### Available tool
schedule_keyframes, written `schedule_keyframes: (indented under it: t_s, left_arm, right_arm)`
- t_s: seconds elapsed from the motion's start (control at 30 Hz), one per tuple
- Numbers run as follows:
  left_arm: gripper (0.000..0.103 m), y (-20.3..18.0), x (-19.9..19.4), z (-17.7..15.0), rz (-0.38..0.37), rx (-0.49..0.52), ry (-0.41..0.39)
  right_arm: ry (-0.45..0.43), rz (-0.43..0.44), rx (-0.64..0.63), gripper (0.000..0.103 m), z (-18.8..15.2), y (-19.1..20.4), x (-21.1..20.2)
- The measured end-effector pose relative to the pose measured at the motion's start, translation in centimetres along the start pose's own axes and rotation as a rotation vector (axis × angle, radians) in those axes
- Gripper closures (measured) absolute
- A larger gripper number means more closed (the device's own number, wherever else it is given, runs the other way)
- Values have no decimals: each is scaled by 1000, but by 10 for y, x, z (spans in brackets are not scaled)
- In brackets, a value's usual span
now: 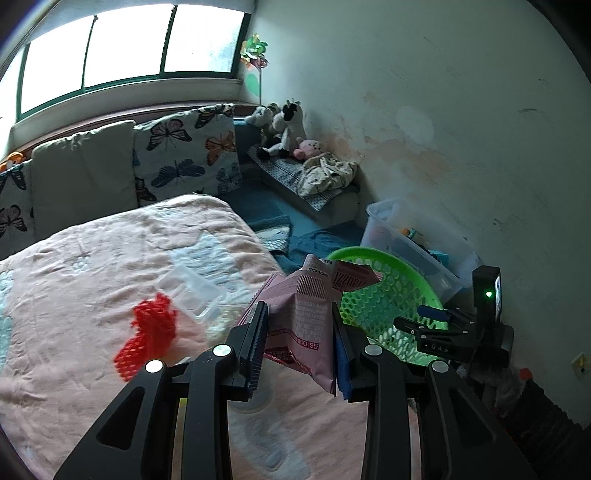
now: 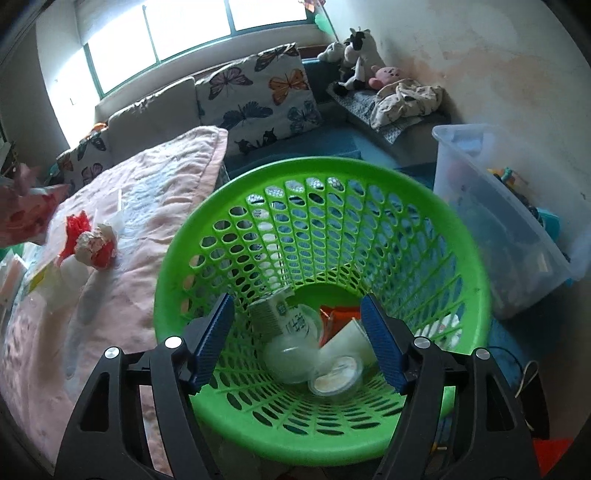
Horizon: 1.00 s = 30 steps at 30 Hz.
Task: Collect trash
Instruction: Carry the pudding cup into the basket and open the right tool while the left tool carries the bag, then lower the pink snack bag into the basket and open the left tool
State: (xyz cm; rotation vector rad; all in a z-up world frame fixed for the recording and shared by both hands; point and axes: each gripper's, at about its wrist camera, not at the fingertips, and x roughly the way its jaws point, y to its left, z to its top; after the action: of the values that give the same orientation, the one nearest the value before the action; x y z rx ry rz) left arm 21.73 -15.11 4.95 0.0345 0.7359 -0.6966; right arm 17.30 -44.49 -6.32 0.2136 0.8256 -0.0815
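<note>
The green basket (image 2: 369, 192) stands on the floor beside the bed (image 2: 155, 177), its perforated wall open toward the right wrist camera. At its bottom lie a small white carton (image 2: 271, 314), a clear plastic cup (image 2: 291, 354), a round lidded tub (image 2: 338, 376), a white paper cup (image 2: 351, 338) and an orange wrapper (image 2: 334, 317), all touching or overlapping. The right claw (image 2: 297, 343) hangs over the basket's mouth with its blue pads spread wide apart and nothing between them. The left claw (image 1: 299, 332) is closed on a pink snack bag (image 1: 306, 314), which stands upright between its pads over the edge of the bed, with the basket (image 1: 388, 266) just behind it. On the pink bed cover (image 1: 92, 277) lie a red mesh net (image 1: 147, 332) and a clear plastic tray (image 1: 192, 291), the tray just beyond the net; the right wrist view also shows a crumpled red and white wrapper (image 2: 96, 243) there. Beyond the basket, against the wall, sits a clear storage bin (image 2: 498, 221) holding assorted items too blurred to name. Farther back are butterfly cushions (image 2: 258, 96), plush toys (image 2: 354, 55) and a crumpled cloth (image 2: 406, 98) under the window (image 2: 184, 29).
</note>
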Motion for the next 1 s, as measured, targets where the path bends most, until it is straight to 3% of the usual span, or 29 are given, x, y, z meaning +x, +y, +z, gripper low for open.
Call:
schedule_keyframes:
  t_s: [0.37, 0.83, 0.93, 1.0]
  left_arm:
    - [72, -56, 50, 3, -91, 38, 66]
    - [71, -104, 116, 0, -170, 40, 173]
    - [69, -109, 129, -4, -185, 27, 194]
    - [62, -111, 134, -7, -202, 23, 202]
  right_arm:
    - [-54, -9, 9, 29, -13, -20, -43]
    - [-58, -19, 33, 28, -35, -35, -61]
    - [-59, -17, 42, 28, -39, -38, -63]
    - [-58, -18, 46, 28, -42, -40, -64]
